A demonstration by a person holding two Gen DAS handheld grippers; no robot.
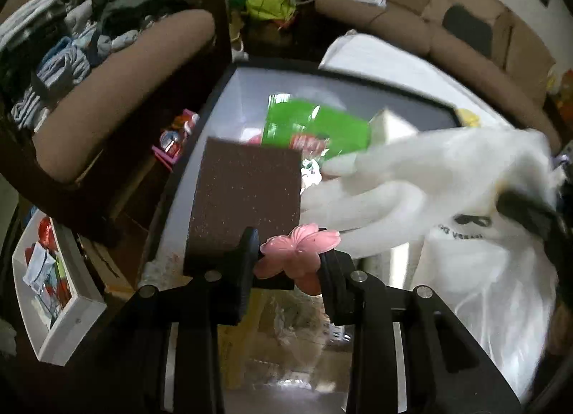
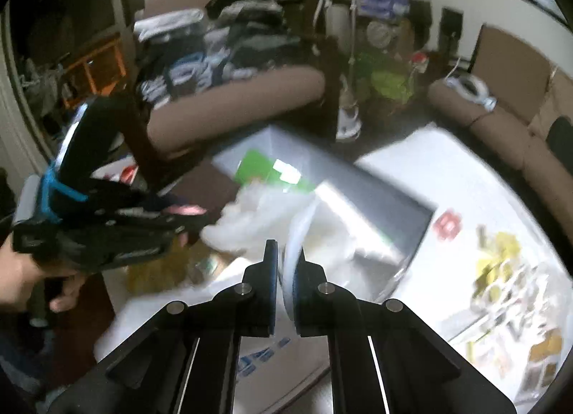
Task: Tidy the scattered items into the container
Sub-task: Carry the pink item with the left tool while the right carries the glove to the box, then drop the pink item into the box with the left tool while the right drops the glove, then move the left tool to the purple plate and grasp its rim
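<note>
Tongs first, from the left wrist view: my left tongs (image 1: pixel 288 258) are clenched on one pink flower-shaped hair clip (image 1: pixel 299 256), pinched between the two black fingers. One brown sponge block (image 1: pixel 245 199) with a speckled face sits right behind the left finger, over the near edge of the container (image 1: pixel 229 99), a grey-walled box with a dark rim. Inside it I count one green packet (image 1: pixel 315 127) with a red label whose writing is too blurred to read, and one pale block (image 1: pixel 388 124) at the packet's right end. One white glove (image 1: pixel 412 181) stretches in from the right, fingers pointing left toward the container, held at its cuff by the dark tip of the other tongs. Below the glove lies one white plastic bag (image 1: pixel 465 263) with dark print, which I can't make out. A white tray (image 1: pixel 71 317) of small colourful items sits low on the left.

Over to the right wrist view, which is motion-blurred. My right tongs (image 2: pixel 285 263) are clamped on the white glove (image 2: pixel 250 220), its thin edge pressed between the fingers and the rest hanging out toward the container (image 2: pixel 394 206). The green packet (image 2: pixel 272 172) shows inside at the far end. The left tongs (image 2: pixel 186 215) come in from the left with the pink clip (image 2: pixel 188 210) showing at their tip. On the white desk (image 2: pixel 465 178) to the right I see one red item (image 2: pixel 447 226) and a scatter of yellowish pieces (image 2: pixel 501 263), too smeared to count.
</note>
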